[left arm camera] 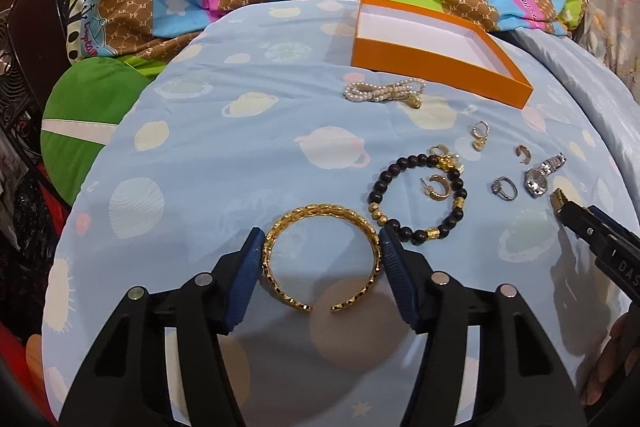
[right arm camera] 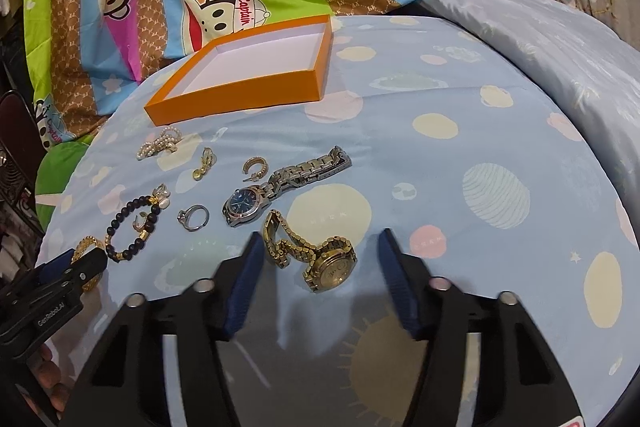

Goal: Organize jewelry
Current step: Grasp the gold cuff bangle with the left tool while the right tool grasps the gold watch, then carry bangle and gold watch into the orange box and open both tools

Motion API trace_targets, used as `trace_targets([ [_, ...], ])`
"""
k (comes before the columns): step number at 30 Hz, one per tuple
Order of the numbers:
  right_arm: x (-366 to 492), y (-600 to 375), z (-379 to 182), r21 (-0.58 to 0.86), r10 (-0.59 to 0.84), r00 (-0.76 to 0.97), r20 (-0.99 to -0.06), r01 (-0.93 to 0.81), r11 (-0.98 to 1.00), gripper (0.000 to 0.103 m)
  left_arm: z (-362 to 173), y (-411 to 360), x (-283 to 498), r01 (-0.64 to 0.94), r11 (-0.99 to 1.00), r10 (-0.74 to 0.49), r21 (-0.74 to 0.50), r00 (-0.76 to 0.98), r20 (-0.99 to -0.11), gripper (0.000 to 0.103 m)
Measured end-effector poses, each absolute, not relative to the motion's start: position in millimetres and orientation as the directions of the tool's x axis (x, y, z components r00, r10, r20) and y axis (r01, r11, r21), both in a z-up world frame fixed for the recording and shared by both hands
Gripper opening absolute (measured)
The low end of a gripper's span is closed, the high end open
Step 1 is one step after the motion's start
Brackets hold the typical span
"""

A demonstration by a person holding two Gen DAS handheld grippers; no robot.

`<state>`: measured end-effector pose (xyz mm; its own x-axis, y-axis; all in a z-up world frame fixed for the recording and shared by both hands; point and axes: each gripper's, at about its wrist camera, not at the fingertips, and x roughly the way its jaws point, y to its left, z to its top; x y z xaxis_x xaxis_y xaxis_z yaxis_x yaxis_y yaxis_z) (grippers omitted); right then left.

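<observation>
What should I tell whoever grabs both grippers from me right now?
Left gripper: its pads flank the gold bangle, which lies on the blue sheet; whether it is gripped, I cannot tell.
Right gripper: open, empty, with the gold watch between its fingers on the sheet.
Orange box: at the far side, nothing inside.
Still loose on the sheet: pearl strand, dark bead bracelet, silver ring, silver watch, several small gold earrings.
Done: nothing boxed.
Left: move every piece into the box, probably bangle and gold watch first.
</observation>
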<state>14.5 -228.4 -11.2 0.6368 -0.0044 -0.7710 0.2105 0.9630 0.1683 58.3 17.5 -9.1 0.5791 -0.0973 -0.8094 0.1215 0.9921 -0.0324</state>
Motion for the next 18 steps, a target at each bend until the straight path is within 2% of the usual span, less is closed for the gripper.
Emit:
trace_targets([
  [2, 13, -230, -11, 0.177, 0.003, 0.638, -0.770, 0.209, 0.962, 0.034, -8, 18, 57, 0.125, 0.991, -0.112, -0.049, 0.575, -0.810, 0.057],
  [5, 10, -232, -11, 0.183, 0.008, 0.637, -0.771, 0.209, 0.961, 0.024, -7, 18, 53, 0.135, 0.989, -0.132, -0.066, 0.569, -0.812, 0.056],
  [13, -2, -229, -6, 0.207, 0.040, 0.650, -0.759, 0.183, 0.961, 0.021, 3, 19, 38, 0.145, 0.986, -0.154, -0.085, 0.577, -0.802, 0.056],
  [14, -5, -229, -3, 0.208, 0.041, 0.655, -0.755, 0.179, 0.962, 0.008, 7, 20, 35, 0.146, 0.986, -0.155, -0.085, 0.584, -0.797, 0.056],
  [18, -11, -226, 9, 0.206, 0.045, 0.670, -0.741, 0.162, 0.965, 0.008, 22, 20, 28, 0.155, 0.984, -0.165, -0.087, 0.607, -0.778, 0.056],
])
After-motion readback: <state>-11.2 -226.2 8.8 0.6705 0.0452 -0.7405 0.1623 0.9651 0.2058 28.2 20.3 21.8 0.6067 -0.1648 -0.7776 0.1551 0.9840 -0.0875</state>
